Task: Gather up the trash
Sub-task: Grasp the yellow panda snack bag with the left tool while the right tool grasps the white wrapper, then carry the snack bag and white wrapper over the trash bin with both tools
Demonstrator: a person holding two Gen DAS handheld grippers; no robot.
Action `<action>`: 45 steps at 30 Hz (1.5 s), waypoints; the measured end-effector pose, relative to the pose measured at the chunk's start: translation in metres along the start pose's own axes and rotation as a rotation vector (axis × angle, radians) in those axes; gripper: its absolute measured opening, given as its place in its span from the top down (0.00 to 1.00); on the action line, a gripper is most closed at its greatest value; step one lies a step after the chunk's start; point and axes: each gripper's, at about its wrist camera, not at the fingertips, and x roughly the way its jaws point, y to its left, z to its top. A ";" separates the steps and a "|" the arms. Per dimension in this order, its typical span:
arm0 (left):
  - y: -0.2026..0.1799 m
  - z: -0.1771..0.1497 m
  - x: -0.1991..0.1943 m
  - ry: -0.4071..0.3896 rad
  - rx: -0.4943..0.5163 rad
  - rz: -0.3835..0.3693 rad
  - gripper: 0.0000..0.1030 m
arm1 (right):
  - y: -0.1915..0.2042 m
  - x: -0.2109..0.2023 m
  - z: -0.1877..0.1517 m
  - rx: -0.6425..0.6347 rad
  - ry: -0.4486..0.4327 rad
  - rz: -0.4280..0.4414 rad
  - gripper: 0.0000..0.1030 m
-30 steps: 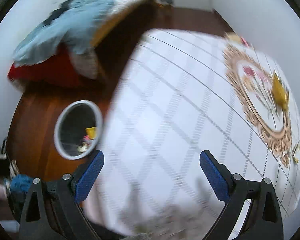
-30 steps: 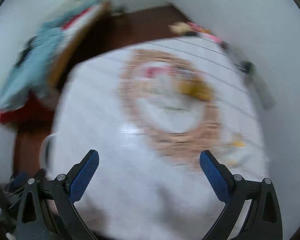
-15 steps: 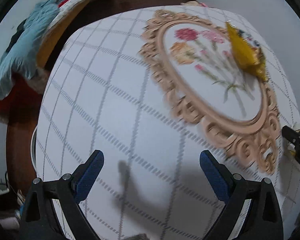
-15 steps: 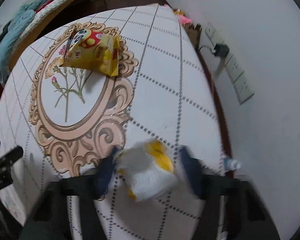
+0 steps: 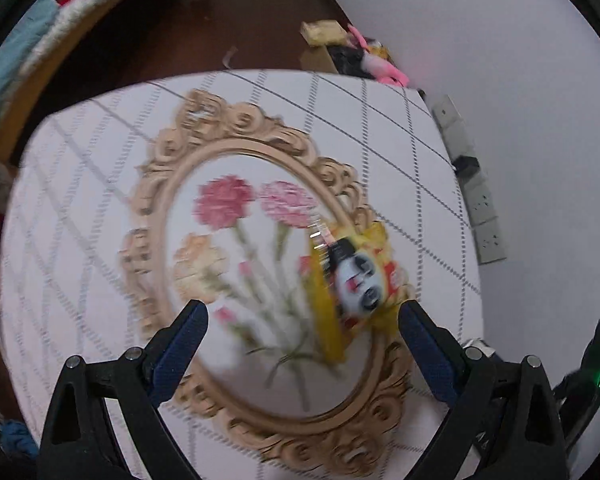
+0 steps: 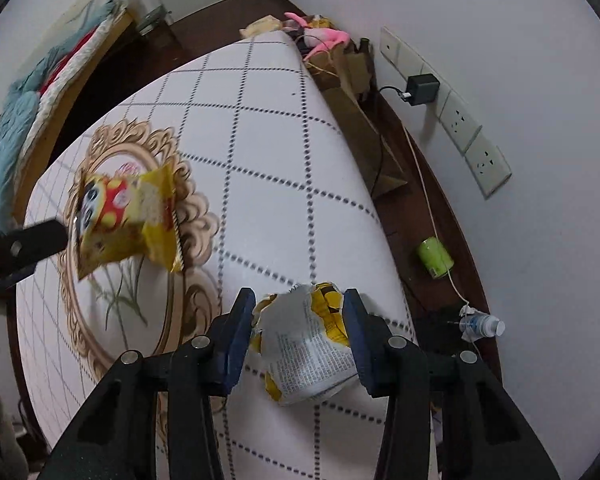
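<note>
Left wrist view: the left gripper (image 5: 302,334), jaws apart, hovers over a quilted tablecloth (image 5: 80,208); a blurred yellow snack bag (image 5: 350,280) lies at 3 o'clock. Right wrist view: the right gripper (image 6: 298,330) clamps a crumpled wrapper (image 6: 304,348); wall sockets (image 6: 456,120) at 2 o'clock.

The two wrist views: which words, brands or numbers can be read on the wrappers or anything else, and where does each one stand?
None can be read.
Torn wrapper between the right tongs: lines of small black print, too small to read.
Yellow snack bag on the table: cartoon face and red patches, lettering too blurred.
Green can on the floor: no text readable.
Bottle: label too small.
</note>
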 end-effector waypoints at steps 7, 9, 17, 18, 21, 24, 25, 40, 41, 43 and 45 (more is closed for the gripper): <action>-0.013 0.016 0.035 0.058 -0.010 -0.082 0.54 | -0.001 0.006 0.011 0.019 0.007 -0.023 0.55; -0.016 0.014 0.031 0.036 0.007 -0.073 0.62 | 0.000 0.005 0.010 0.019 0.007 -0.029 0.55; 0.000 -0.018 -0.009 -0.123 0.102 0.055 0.68 | 0.004 -0.009 0.000 -0.013 -0.015 -0.029 0.55; 0.005 -0.023 -0.015 -0.140 0.105 0.076 0.68 | 0.006 -0.012 -0.002 -0.020 -0.022 -0.029 0.55; 0.023 -0.039 -0.032 -0.192 0.117 0.138 0.68 | 0.013 -0.023 -0.011 -0.029 -0.041 -0.010 0.55; 0.045 -0.051 -0.047 -0.233 0.104 0.172 0.68 | 0.025 -0.035 -0.019 -0.048 -0.059 0.011 0.55; 0.051 -0.056 -0.054 -0.245 0.097 0.179 0.68 | 0.029 -0.040 -0.021 -0.057 -0.065 0.017 0.55; 0.196 -0.128 -0.183 -0.419 -0.065 0.302 0.68 | 0.207 -0.126 -0.074 -0.343 -0.183 0.181 0.55; 0.215 -0.135 -0.193 -0.426 -0.084 0.324 0.68 | 0.226 -0.128 -0.079 -0.370 -0.182 0.199 0.55; 0.241 -0.146 -0.203 -0.432 -0.114 0.362 0.68 | 0.272 -0.130 -0.092 -0.436 -0.176 0.240 0.55; 0.274 -0.157 -0.212 -0.430 -0.155 0.408 0.68 | 0.310 -0.127 -0.105 -0.485 -0.163 0.272 0.55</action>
